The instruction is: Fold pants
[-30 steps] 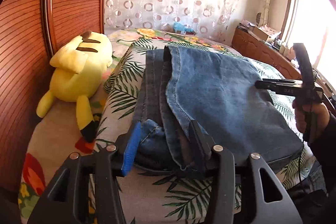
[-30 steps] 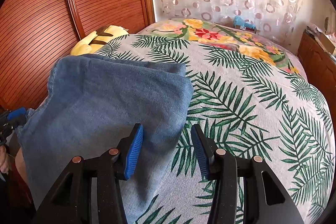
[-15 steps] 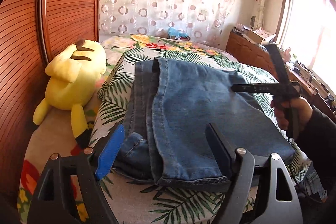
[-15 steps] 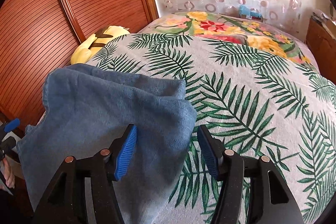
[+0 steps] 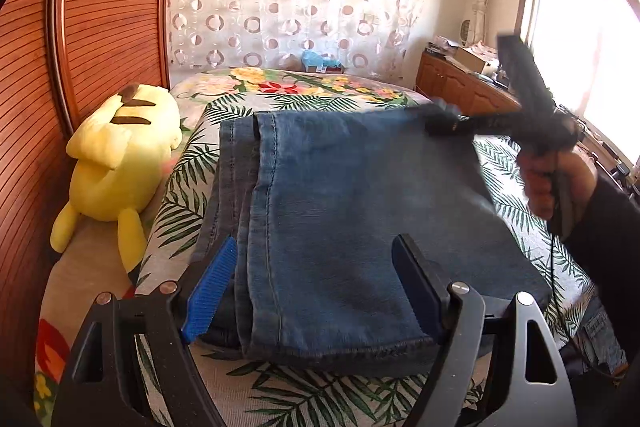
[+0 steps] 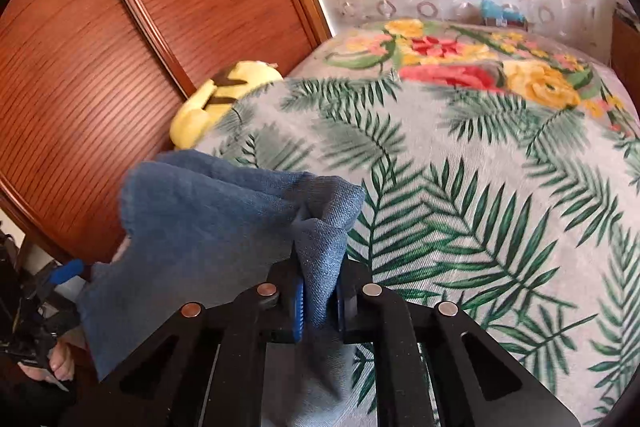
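The blue jeans (image 5: 340, 211) lie folded on the palm-print bedspread (image 5: 188, 187). My left gripper (image 5: 316, 287) is open, its jaws standing wide over the near hem end without holding it. In the right wrist view my right gripper (image 6: 318, 301) is shut on the far corner of the jeans (image 6: 224, 227) and lifts it, so the cloth bunches up. The right gripper also shows, blurred, in the left wrist view (image 5: 440, 119) at the far right corner of the jeans.
A yellow plush toy (image 5: 120, 155) lies left of the jeans against the wooden wardrobe (image 5: 80, 27). A wooden dresser (image 5: 460, 87) stands at the right by the window. A small blue toy (image 5: 316, 61) sits at the bed's far end.
My left gripper let go of the hem end, opened wide and drew back. My right gripper moved onto the far corner of the jeans, closed on it and lifted it.
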`<state>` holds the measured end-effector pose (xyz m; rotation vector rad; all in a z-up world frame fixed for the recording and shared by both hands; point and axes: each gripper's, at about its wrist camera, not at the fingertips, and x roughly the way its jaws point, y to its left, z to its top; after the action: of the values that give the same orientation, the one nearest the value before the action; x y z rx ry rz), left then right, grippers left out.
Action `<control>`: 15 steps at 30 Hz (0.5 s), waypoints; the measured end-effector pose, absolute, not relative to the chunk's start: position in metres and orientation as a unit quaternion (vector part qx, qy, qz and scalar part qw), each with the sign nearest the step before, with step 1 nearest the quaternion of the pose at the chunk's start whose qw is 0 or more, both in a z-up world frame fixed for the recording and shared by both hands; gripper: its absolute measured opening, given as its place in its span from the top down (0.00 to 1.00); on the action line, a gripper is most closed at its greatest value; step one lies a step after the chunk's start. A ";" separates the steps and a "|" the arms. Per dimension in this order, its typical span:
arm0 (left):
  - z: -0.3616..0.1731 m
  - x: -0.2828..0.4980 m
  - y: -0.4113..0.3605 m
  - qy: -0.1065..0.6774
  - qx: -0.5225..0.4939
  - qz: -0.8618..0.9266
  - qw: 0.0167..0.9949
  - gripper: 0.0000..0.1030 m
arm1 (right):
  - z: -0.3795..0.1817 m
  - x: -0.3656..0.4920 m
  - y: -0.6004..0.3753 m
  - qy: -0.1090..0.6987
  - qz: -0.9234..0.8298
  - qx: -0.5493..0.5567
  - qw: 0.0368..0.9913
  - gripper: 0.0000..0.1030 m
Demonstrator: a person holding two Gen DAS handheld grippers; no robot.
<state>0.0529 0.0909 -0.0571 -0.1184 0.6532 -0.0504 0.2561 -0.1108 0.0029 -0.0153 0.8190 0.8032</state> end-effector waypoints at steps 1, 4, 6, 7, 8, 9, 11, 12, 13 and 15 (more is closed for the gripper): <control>-0.056 0.054 0.089 0.320 -0.056 -0.026 0.945 0.22 | 0.013 0.254 -0.116 0.377 0.381 -0.006 0.844 0.91; -0.054 0.056 0.086 0.317 -0.055 -0.032 0.946 0.22 | 0.046 0.246 -0.126 0.339 0.373 -0.026 0.863 0.92; -0.052 0.059 0.083 0.315 -0.054 -0.036 0.947 0.22 | 0.067 0.247 -0.135 0.318 0.361 -0.037 0.876 0.92; -0.051 0.060 0.081 0.314 -0.052 -0.038 0.947 0.22 | 0.074 0.251 -0.140 0.313 0.349 -0.043 0.882 0.92; -0.050 0.062 0.079 0.313 -0.051 -0.041 0.948 0.22 | 0.079 0.258 -0.145 0.311 0.330 -0.049 0.890 0.92; -0.048 0.064 0.076 0.310 -0.050 -0.046 0.948 0.22 | 0.080 0.266 -0.150 0.314 0.312 -0.054 0.895 0.92; -0.047 0.068 0.072 0.308 -0.047 -0.049 0.949 0.22 | 0.074 0.282 -0.159 0.326 0.285 -0.059 0.900 0.92; -0.046 0.071 0.069 0.308 -0.045 -0.052 0.949 0.22 | 0.068 0.290 -0.163 0.335 0.272 -0.061 0.900 0.91; -0.045 0.073 0.067 0.307 -0.044 -0.054 0.949 0.22 | 0.058 0.298 -0.166 0.347 0.258 -0.065 0.899 0.91; -0.044 0.079 0.061 0.307 -0.042 -0.059 0.949 0.22 | 0.042 0.309 -0.165 0.366 0.240 -0.071 0.896 0.84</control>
<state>0.0790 0.0610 -0.0439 -0.0847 0.6256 -0.1204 0.3093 -0.1655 0.0418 -0.1475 0.7594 0.4970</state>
